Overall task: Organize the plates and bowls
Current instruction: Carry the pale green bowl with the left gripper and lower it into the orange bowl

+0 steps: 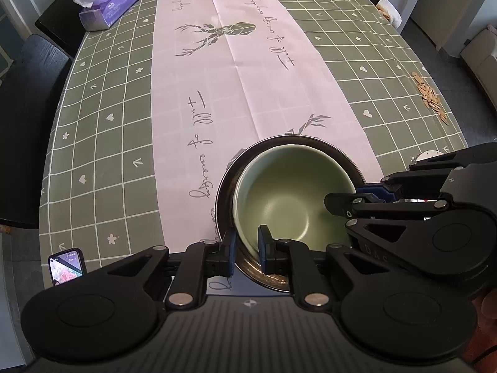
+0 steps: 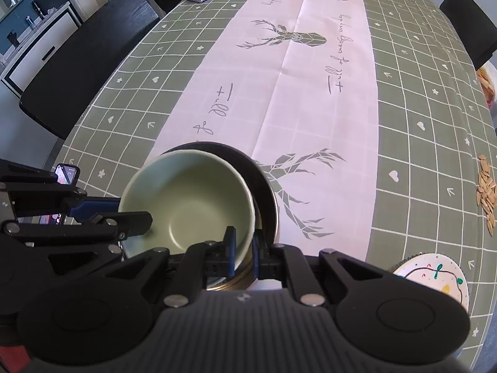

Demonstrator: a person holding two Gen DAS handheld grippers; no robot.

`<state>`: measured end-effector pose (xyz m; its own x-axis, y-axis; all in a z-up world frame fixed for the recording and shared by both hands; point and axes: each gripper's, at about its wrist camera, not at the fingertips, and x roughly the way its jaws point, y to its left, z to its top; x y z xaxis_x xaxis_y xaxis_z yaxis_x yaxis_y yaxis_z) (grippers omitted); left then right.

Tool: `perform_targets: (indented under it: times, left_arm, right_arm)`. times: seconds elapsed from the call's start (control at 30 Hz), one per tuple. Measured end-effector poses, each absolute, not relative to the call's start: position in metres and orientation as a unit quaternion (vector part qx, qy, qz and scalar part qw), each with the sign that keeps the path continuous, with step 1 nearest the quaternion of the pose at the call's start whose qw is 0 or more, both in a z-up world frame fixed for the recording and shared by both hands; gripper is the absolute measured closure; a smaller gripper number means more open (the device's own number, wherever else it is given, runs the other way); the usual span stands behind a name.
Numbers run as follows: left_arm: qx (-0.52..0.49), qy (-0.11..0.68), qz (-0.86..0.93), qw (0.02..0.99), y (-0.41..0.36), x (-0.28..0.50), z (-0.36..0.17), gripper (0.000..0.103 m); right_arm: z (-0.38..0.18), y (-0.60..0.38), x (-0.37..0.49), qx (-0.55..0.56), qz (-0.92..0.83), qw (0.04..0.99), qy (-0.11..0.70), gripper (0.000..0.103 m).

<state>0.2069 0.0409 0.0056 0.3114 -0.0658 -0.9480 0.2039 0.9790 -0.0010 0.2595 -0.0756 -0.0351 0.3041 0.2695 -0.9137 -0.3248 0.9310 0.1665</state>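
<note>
While each claw, left (image 1: 247, 250) and right (image 2: 242, 250), is clenched on the green bowl's (image 1: 289, 199) rim, nesting it in the steel bowl (image 1: 225, 183) looks underway, so both should release next.

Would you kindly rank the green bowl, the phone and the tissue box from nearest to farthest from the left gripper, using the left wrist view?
1. Green bowl: its rim sits between the left gripper fingers.
2. Phone: near table edge, left.
3. Tissue box: far left corner.
</note>
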Motion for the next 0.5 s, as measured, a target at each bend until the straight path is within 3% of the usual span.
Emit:
perform_targets:
  times: [0.33,0.5]
  left_arm:
    - [0.051,0.591,-0.105,0.798,0.0441,0.2109,0.0005,0.085]
    - [0.039,0.595,-0.115,0.794,0.0471,0.2135,0.0017,0.078]
  right_arm:
    - [-0.0378,-0.077,0.2668,-0.017,0.177,0.803,0.569,0.095]
    - [-0.038,-0.077,0.2684,-0.016,0.174,0.8,0.573,0.095]
